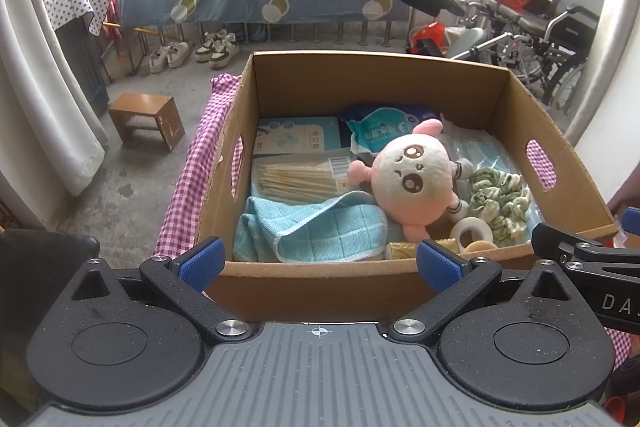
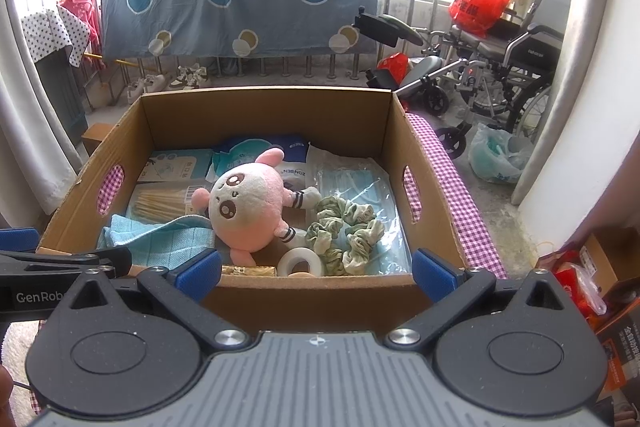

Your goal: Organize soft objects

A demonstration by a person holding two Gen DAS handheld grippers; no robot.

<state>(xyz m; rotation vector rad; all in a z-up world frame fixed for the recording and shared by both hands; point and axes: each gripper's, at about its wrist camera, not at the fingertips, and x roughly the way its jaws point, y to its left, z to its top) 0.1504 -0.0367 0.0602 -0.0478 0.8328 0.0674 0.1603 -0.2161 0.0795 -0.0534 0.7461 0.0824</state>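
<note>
Left wrist view: left gripper (image 1: 320, 261) spread wide, holding nothing, just in front of cardboard box (image 1: 376, 71). In box: pink plush toy (image 1: 412, 179) at centre, blue cloth (image 1: 312, 231) at near left, green scrunchie (image 1: 500, 199) to the right, white tape roll (image 1: 474, 233) near front wall.

Right wrist view: right gripper (image 2: 318, 269) also spread, empty, at box's near edge. Plush toy (image 2: 250, 207) lies w/ scrunchie (image 2: 346, 233) just beside it, on a bag of face masks (image 2: 360, 183). Box sits on pink checked cloth (image 2: 460, 195).

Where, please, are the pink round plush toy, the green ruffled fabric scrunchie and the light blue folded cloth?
pink round plush toy (image 1: 412, 175), left wrist view, on its face.
green ruffled fabric scrunchie (image 2: 346, 229), right wrist view, on its ruffles.
light blue folded cloth (image 1: 316, 231), left wrist view, on its top fold.
</note>
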